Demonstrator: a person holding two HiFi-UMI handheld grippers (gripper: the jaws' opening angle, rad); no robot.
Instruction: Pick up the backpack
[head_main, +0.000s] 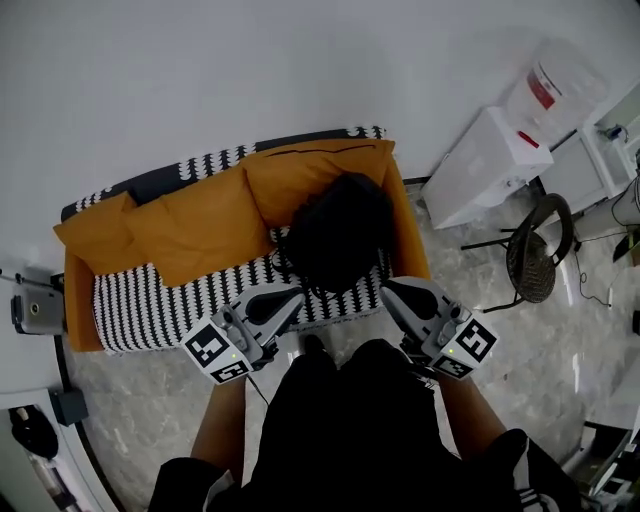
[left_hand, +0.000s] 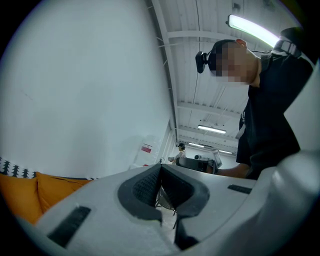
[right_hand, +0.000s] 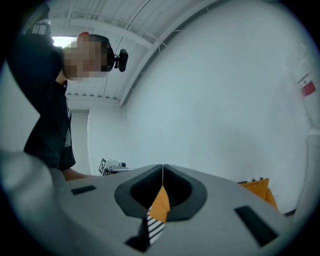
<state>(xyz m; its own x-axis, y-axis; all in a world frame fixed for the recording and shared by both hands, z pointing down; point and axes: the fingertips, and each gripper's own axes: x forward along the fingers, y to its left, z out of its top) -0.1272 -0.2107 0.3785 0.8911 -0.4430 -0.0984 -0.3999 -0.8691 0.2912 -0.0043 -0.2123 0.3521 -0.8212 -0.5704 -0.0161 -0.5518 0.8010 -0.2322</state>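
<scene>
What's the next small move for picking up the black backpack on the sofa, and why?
Probably open both grippers' jaws before reaching in. The left gripper and the right gripper each have their jaws together with nothing held, and the backpack lies untouched on the sofa just ahead of them, so shut jaws could not take hold of it.

A black-and-white patterned sofa (head_main: 150, 300) sits centre frame against the white wall (head_main: 200, 70), with orange cushions (head_main: 200, 225) propped along its back. Upper right, there's a white water dispenser (head_main: 490, 160), and just below it a round black chair (head_main: 535, 255) on the marble floor (head_main: 570, 350).
</scene>
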